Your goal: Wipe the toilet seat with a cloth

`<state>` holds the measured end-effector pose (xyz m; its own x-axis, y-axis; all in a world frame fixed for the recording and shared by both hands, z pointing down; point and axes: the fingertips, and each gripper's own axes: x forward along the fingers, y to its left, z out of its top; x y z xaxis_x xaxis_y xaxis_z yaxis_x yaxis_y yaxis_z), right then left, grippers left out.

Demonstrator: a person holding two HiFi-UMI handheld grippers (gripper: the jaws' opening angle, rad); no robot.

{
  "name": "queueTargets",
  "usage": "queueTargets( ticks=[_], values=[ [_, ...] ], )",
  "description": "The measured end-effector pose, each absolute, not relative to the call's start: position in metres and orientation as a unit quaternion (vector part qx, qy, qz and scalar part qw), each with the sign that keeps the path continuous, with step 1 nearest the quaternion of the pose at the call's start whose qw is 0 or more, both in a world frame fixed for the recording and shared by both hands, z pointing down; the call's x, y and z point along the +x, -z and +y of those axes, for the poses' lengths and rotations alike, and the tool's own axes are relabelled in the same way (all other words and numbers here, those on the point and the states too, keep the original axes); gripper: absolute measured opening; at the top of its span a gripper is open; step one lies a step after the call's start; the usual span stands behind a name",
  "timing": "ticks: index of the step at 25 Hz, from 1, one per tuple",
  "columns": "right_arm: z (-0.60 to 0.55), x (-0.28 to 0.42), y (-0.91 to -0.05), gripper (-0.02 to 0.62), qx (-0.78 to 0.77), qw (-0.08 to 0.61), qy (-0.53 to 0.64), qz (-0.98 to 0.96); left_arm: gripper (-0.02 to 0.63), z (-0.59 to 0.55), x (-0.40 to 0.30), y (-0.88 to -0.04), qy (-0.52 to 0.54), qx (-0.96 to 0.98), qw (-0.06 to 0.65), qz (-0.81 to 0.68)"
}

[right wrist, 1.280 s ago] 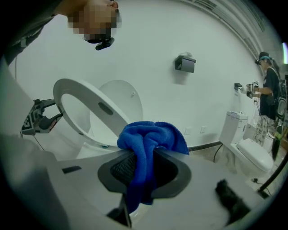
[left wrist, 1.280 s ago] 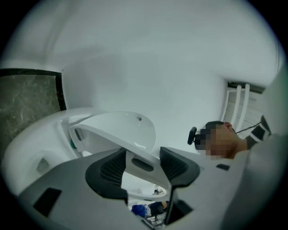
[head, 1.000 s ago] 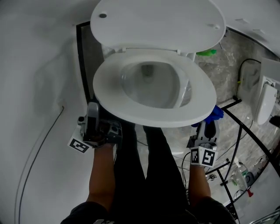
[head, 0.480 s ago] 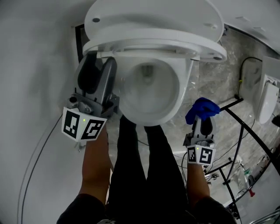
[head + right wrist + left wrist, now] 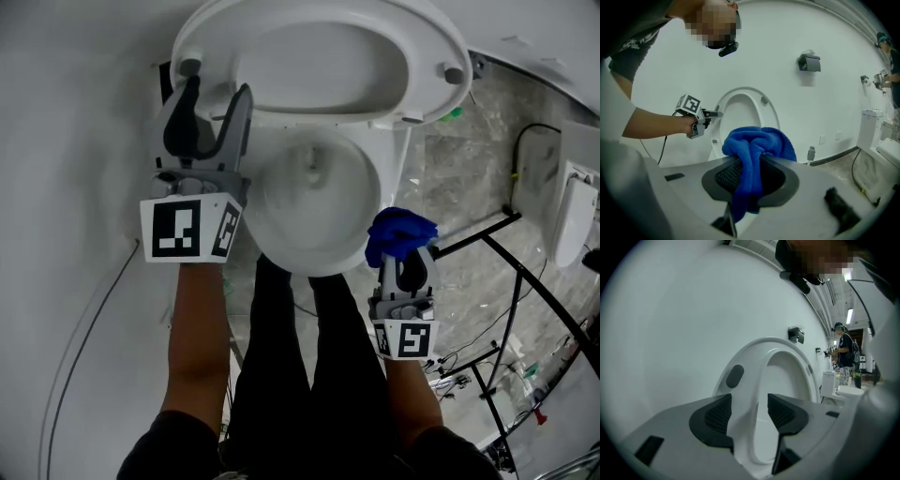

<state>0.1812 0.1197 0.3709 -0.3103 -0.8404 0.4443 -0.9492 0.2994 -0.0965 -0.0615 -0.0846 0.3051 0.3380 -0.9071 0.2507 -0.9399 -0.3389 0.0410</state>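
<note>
White plastic sat between the jaws of the left gripper (image 5: 214, 94): in the left gripper view (image 5: 749, 411) they stood well apart, straddling the left band of the oval white plastic toilet seat (image 5: 750, 366). We couldn't tell whether the dark pads actually pressed on it, and nothing else was in that gripper. The seat (image 5: 439, 42) stood upright at the far side, tipped against its lid with the underside and its small grey bumpers facing us. Below it, the white ceramic toilet bowl (image 5: 272, 234) lay uncovered.

To the right and nearer us, the right gripper (image 5: 403, 272) was closed firmly on a bunched, bright blue terry cloth (image 5: 398, 234). In the right gripper view (image 5: 750, 176) the cloth (image 5: 757, 140) spilled over the top of the jaws and trailed down between them. It hung just beside the bowl's right rim, well apart from the seat and touching nothing.

We judged that wiping had not begun and that the seat was only being steadied. The next move called for carrying the cloth far and left onto the ring. It would need to press flat there and sweep round, while the left gripper kept the seat from dropping.
</note>
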Motion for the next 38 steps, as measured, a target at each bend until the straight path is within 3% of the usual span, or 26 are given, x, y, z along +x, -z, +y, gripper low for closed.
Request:
queueTargets(
  ticks=[12,16,19,21,30,38],
  values=[
    [0.053,0.099,-0.338,0.086,0.498,0.114,-0.129,-0.850,0.229,-0.076,-0.058,-0.308,-0.099,0.821,0.096,-0.554],
    [0.013,0.054,-0.305,0.086,0.476,0.083,-0.120,-0.867,0.167,-0.045,-0.056,-0.311,-0.095,0.821,0.111,-0.551],
    [-0.015,0.029,-0.281,0.086,0.463,0.067,-0.109,-0.877,0.047,-0.025,-0.067,-0.314,-0.083,0.812,0.133,-0.562],
    [-0.033,0.015,-0.268,0.086,0.455,0.069,-0.104,-0.882,0.016,-0.016,-0.076,-0.316,-0.088,0.806,0.139,-0.568],
    [-0.087,-0.022,-0.233,0.086,0.426,0.143,-0.117,-0.886,0.009,0.007,-0.091,-0.316,-0.107,0.793,0.156,-0.579],
    [-0.107,0.013,-0.219,0.086,0.468,0.126,-0.121,-0.867,0.009,0.017,-0.097,-0.332,-0.127,0.787,0.172,-0.579]
  ],
)
